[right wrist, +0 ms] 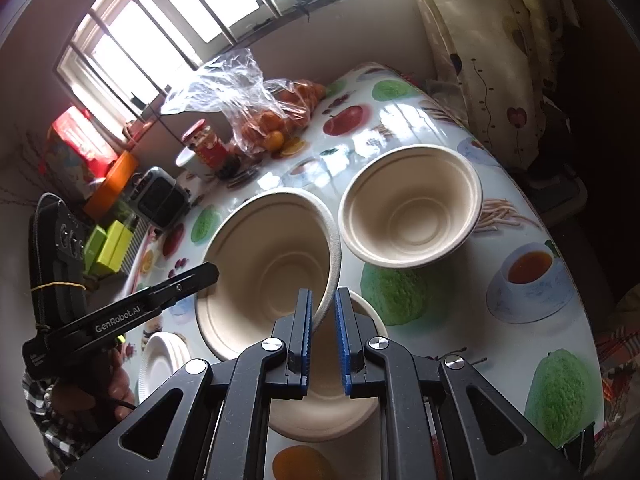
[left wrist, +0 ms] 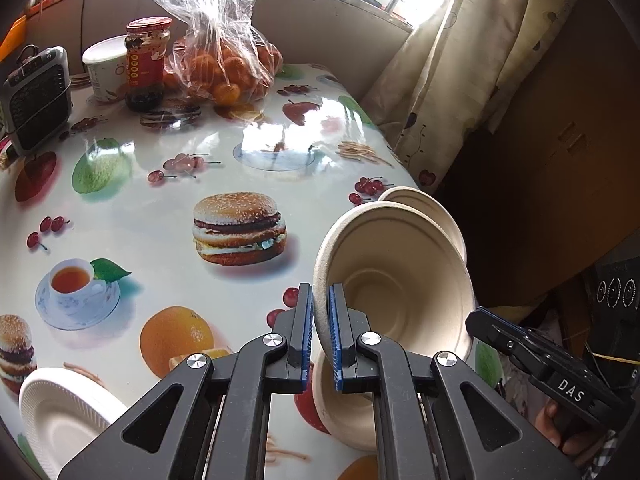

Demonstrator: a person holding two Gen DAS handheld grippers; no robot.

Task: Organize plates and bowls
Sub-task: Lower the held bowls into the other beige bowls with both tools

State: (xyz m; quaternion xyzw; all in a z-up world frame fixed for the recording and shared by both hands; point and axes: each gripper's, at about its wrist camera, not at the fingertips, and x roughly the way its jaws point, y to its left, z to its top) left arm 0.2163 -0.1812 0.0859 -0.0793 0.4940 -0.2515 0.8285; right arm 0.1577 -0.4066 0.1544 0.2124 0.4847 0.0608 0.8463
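Left gripper point(left wrist: 320, 320) and right gripper point(right wrist: 323, 320) pinching opposite rims of tilted bowl point(left wrist: 396, 276), raised near table point(left wrist: 160, 216) right edge; next: nest into lower bowl point(right wrist: 320, 408); third bowl point(right wrist: 410, 206) beside

Matt, fibrous paper-pulp bowls point(right wrist: 412, 208); glossy, printed plastic tablecloth point(left wrist: 160, 216); crinkled clear plastic bag point(left wrist: 216, 32) at upper centre; matt black plastic gripper arms with ribbed blue pads point(left wrist: 334, 320).

A home dining corner, fruit-print oilcloth table point(left wrist: 168, 216), bagged oranges point(left wrist: 224, 68) (by a barred window point(right wrist: 132, 52)), cherry-patterned curtain point(left wrist: 452, 80)
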